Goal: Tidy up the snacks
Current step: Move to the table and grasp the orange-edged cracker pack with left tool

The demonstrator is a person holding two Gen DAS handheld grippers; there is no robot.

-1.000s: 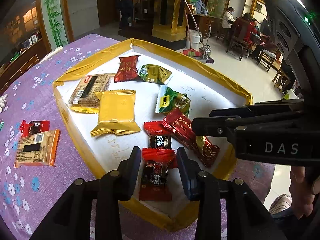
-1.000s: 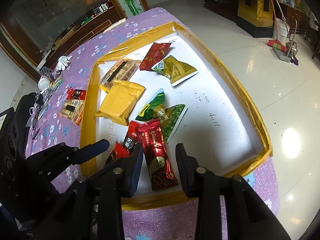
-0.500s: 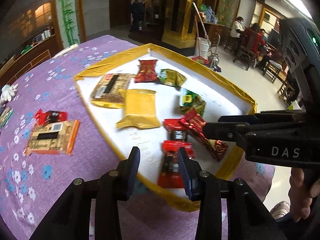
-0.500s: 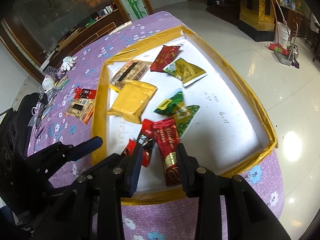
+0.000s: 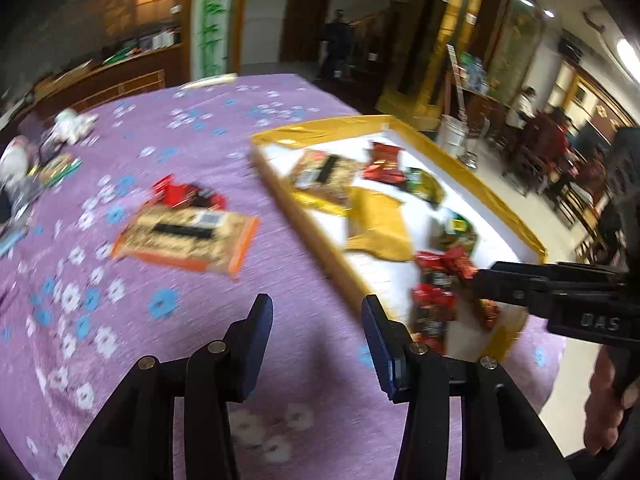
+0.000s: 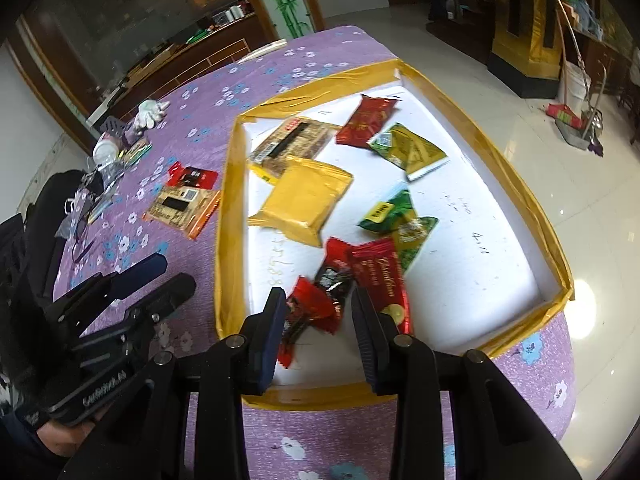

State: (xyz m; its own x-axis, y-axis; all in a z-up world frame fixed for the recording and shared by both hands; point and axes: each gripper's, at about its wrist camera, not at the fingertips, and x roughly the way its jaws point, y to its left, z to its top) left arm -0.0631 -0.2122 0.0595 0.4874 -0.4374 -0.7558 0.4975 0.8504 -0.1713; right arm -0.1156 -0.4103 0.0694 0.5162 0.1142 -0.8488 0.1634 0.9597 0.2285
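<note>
Purple flowered cloth covers the desk (image 5: 168,152). The left gripper (image 5: 316,332) hangs above it, jaws opening, empty. Snacks lie in the yellow-rimmed tray (image 6: 532,200); the right gripper (image 6: 320,312) stands narrowly parted, seemingly holding nothing, above the red packets (image 6: 340,276) at the near edge

Yellow-rimmed white tray (image 6: 532,216) on the purple cloth, holding a plain yellow packet (image 6: 304,200), a tan cracker pack (image 6: 294,142), plus red and green wrappers scattered flat. Outside on the left: an orange-edged cracker pack (image 6: 184,210) lying flat, small red candy (image 6: 192,176) touching its far edge.
</note>
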